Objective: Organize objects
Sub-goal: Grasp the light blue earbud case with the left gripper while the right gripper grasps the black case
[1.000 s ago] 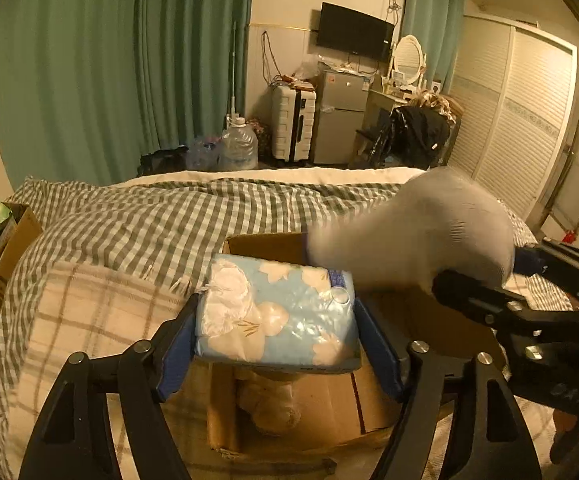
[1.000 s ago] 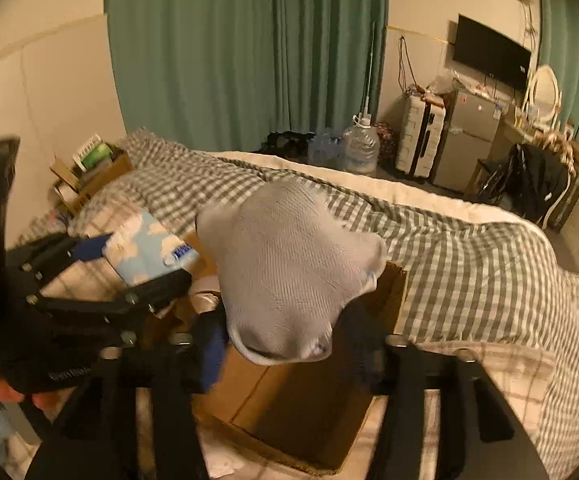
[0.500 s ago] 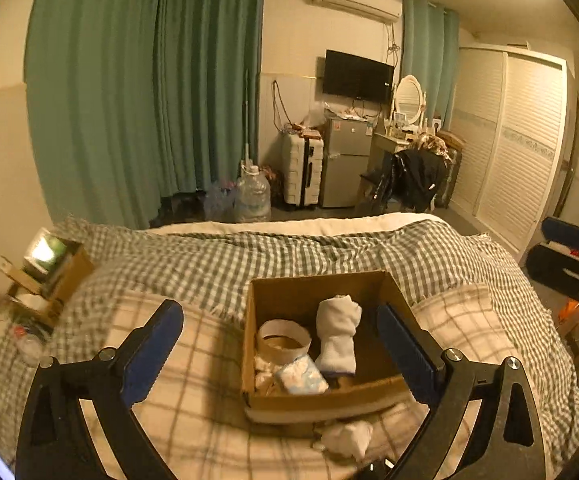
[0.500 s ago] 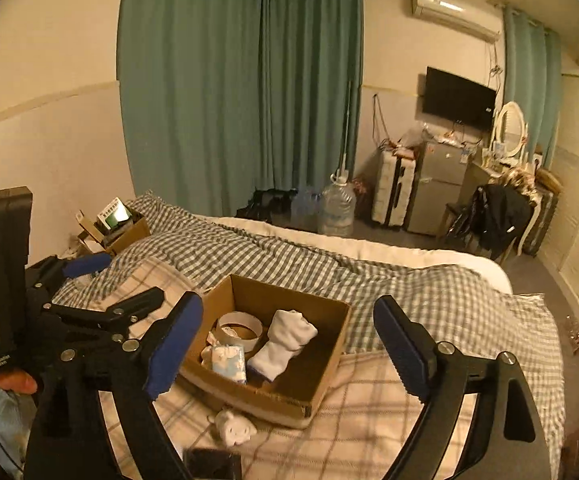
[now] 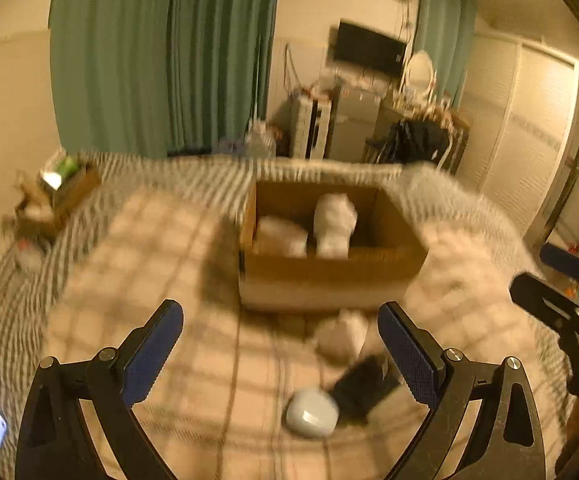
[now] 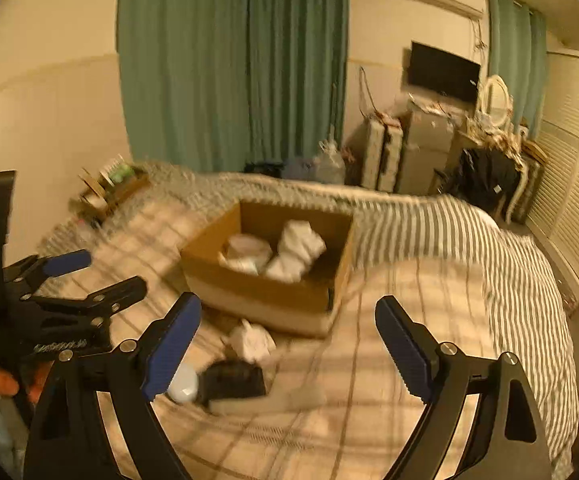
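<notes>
A cardboard box (image 5: 331, 276) (image 6: 265, 292) sits on the plaid blanket and holds a white rolled sock (image 5: 335, 226) (image 6: 299, 242), a tape roll (image 6: 247, 246) and a tissue pack (image 5: 285, 238). In front of it lie a crumpled white cloth (image 5: 343, 336) (image 6: 251, 340), a black object (image 5: 363, 388) (image 6: 231, 380) and a small pale rounded case (image 5: 311, 416) (image 6: 183, 388). My left gripper (image 5: 281, 354) is open and empty, above the blanket short of these. My right gripper (image 6: 289, 348) is open and empty, to the right of them. Both views are blurred.
The bed carries a plaid blanket (image 6: 401, 320) over a green checked cover (image 6: 489, 248). A small open box of items (image 5: 59, 188) sits at the bed's left edge. Green curtains, a fridge, a suitcase and white wardrobes stand beyond the bed.
One second ago my left gripper held the tissue pack and my right the grey sock over the box. Both lie in the box now, and both grippers have pulled back and lowered.
</notes>
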